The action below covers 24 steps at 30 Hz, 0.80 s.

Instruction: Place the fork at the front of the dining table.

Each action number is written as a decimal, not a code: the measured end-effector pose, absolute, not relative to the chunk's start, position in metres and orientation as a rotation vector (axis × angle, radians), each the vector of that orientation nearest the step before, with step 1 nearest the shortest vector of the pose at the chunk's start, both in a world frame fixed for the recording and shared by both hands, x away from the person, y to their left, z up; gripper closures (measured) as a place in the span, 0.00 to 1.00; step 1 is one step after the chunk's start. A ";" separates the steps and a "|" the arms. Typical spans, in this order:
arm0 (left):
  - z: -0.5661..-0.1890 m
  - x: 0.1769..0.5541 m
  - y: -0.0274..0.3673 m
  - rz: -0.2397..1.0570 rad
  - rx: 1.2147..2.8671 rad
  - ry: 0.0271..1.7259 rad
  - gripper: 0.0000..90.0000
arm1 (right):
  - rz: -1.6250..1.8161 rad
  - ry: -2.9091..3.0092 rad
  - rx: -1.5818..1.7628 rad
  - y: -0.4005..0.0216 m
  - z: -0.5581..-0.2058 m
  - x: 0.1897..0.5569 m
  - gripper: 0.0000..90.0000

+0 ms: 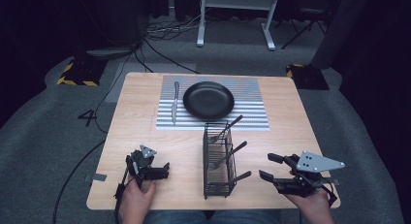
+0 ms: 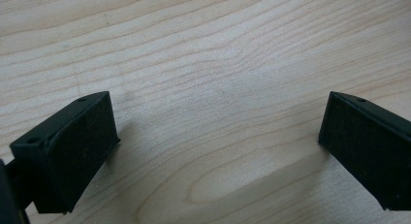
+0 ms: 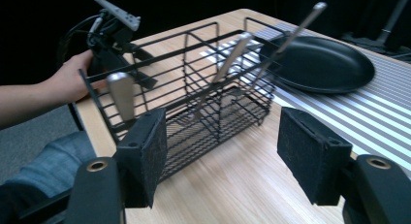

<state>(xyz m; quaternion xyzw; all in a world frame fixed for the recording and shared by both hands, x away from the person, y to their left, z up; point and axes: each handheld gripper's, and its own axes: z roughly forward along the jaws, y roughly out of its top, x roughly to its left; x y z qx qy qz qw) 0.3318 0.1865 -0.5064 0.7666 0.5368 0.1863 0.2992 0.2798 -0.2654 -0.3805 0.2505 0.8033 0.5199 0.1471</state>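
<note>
Black pads of left claw point(image 2: 213, 151) spread wide over bare wood counter point(image 1: 145, 132), pinching nothing; right claw point(image 3: 223, 156) also spread, empty, facing wire caddy point(image 1: 218, 158) holding 3 utensils; beyond, black plate point(image 1: 208, 100) on striped mat point(image 1: 252, 107), knife point(image 1: 175, 102) beside plate.

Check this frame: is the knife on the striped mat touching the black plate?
Apart. The high view shows the knife lying left of the black plate, with a strip of striped mat between them.
</note>
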 end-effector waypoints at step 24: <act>-0.506 0.332 0.187 0.495 2.036 1.426 0.00 | 1.526 2.499 0.542 -0.222 -0.393 0.274 0.48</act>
